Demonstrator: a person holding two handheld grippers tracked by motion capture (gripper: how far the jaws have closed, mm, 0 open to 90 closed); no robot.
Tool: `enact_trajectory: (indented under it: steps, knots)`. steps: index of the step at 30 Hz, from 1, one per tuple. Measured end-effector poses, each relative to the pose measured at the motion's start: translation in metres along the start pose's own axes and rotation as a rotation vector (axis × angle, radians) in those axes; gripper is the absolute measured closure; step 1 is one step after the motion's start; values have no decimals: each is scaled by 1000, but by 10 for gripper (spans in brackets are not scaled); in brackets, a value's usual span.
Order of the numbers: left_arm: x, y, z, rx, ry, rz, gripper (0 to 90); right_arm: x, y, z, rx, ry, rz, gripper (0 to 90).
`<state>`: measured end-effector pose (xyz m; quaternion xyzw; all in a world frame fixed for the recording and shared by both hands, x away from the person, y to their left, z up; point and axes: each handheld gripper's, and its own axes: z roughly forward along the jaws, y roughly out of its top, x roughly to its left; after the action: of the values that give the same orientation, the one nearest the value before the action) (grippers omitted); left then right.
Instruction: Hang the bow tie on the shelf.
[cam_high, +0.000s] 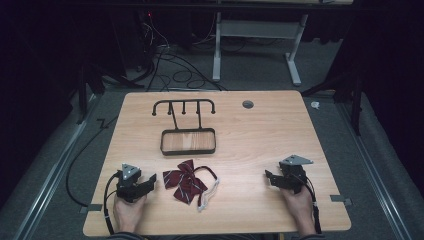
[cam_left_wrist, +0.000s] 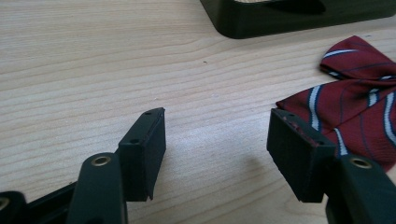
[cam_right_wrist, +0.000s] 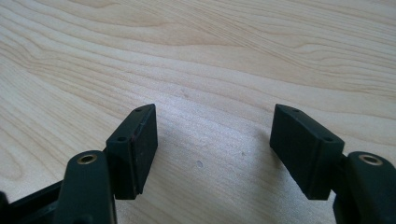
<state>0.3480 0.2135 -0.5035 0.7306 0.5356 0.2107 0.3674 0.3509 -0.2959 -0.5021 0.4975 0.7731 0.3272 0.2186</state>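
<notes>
So the bow tie (cam_high: 186, 181) lies on the worktop (cam_high: 260, 135) just right of my left hand-held gripper (cam_high: 148, 181), way closer than my right hand-held gripper (cam_high: 270, 178), both with jaws apart and empty, its strap trailing off rightward.

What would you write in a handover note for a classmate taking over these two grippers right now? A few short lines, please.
Left gripper: open, nothing between its jaws, resting on the table just left of the bow tie.
Right gripper: open, empty, resting near the table's right edge, over bare wood.
Bow tie: dark red with pale stripes, lying flat near the front edge, its strap trailing to the right.
Black hook stand: behind the bow tie, tray and hooks bare.
Done: nothing gripped yet.
Left: probably grasp the bow tie and hang it on the stand.
</notes>
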Motion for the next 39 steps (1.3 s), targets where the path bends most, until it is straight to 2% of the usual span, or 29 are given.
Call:
enact_trajectory:
  steps: [3,8,13,20,22,26,28,32,39]
  knots:
    - [-1,2,-4,-4,-9,-2,386,0,0,0,0,0,0,336]
    - [-4,6,-11,-37,-29,-17,400,0,0,0,0,0,0,336]
    - [-10,11,-16,-38,-40,13,415,0,0,0,-1,1,-1,336]
    - [-21,17,-20,-25,-81,53,432,0,0,0,0,0,0,336]
    - [-28,19,-19,-19,-96,74,437,0,0,0,-1,1,0,336]
    - [-34,23,-18,-14,-123,84,441,0,0,0,-1,1,1,336]
    - [-39,26,-17,-7,-139,109,449,0,0,0,-1,1,0,336]
    - [-43,29,-15,-2,-161,117,466,0,0,0,-1,1,1,336]
    - [-53,33,-11,18,-180,151,480,0,0,0,-1,1,1,336]
